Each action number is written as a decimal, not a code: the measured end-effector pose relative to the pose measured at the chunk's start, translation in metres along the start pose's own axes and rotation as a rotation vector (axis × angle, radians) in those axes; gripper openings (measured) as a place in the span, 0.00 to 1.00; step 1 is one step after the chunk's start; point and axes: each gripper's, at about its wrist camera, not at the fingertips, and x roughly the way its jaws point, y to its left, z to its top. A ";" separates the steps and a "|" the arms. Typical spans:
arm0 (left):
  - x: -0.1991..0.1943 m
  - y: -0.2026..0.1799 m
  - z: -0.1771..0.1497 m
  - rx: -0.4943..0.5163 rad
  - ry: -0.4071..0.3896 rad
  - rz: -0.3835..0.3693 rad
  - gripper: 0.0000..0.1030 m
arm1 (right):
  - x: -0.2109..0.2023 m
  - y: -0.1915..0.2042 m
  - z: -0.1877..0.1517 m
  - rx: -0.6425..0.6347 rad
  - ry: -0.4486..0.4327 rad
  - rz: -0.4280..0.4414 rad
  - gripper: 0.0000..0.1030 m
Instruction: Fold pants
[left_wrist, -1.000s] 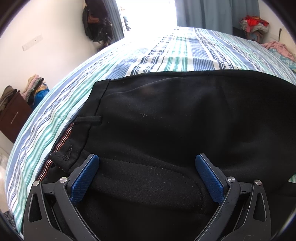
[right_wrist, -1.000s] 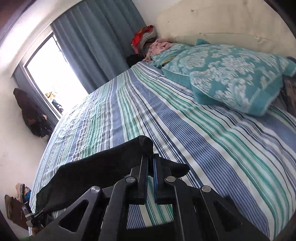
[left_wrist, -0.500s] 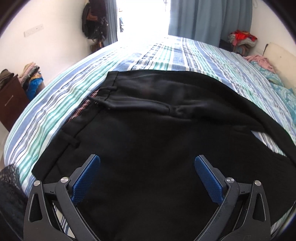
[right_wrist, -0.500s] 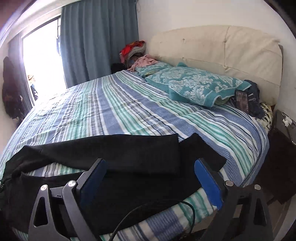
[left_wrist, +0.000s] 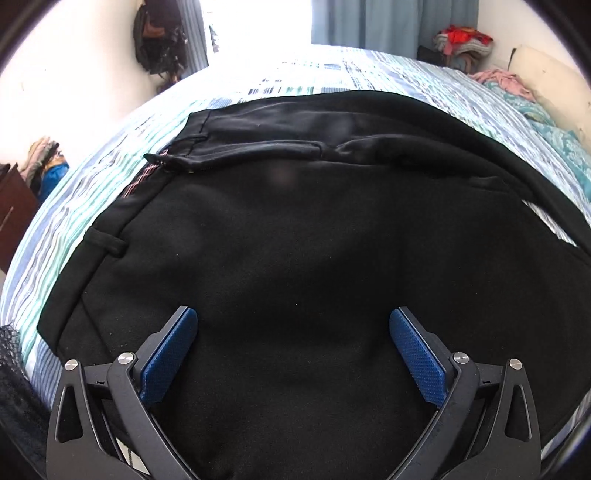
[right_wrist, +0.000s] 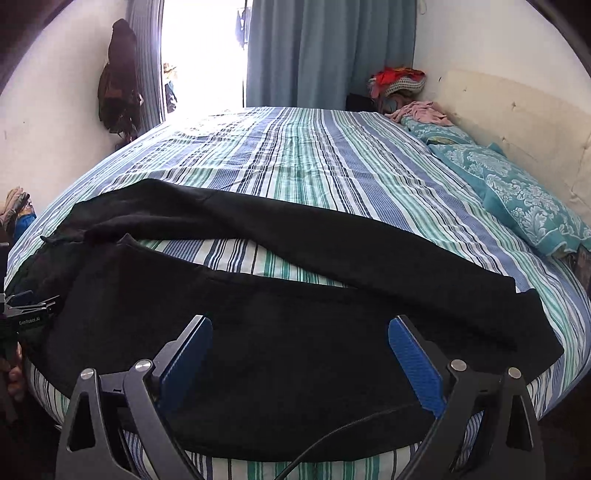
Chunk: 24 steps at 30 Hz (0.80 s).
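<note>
Black pants lie spread flat on the striped bed, waistband at the left, legs running right. My left gripper is open and empty, hovering over the seat of the pants near the bed's front edge. In the right wrist view the two pant legs lie apart in a narrow V, with striped sheet showing between them. My right gripper is open and empty above the nearer leg. The left gripper shows at the far left of the right wrist view.
Teal patterned pillows and a cream headboard lie at the right. Clothes are piled in the far corner. Blue curtains and a bright window are beyond the bed. A dark cabinet stands left.
My right gripper opened and let go of the pant leg, which now lies flat on the bed. Both grippers drew back toward the bed's front edge, showing more of the pants.
</note>
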 end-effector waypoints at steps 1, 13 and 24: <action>0.000 0.001 0.000 0.000 0.001 -0.003 1.00 | 0.002 0.000 -0.002 -0.003 0.012 -0.002 0.93; 0.000 -0.002 -0.002 0.011 -0.019 0.021 1.00 | 0.002 -0.035 -0.008 0.170 0.031 0.037 0.93; 0.001 -0.003 -0.001 0.006 -0.028 0.045 1.00 | -0.005 -0.031 0.000 0.196 -0.004 0.096 0.93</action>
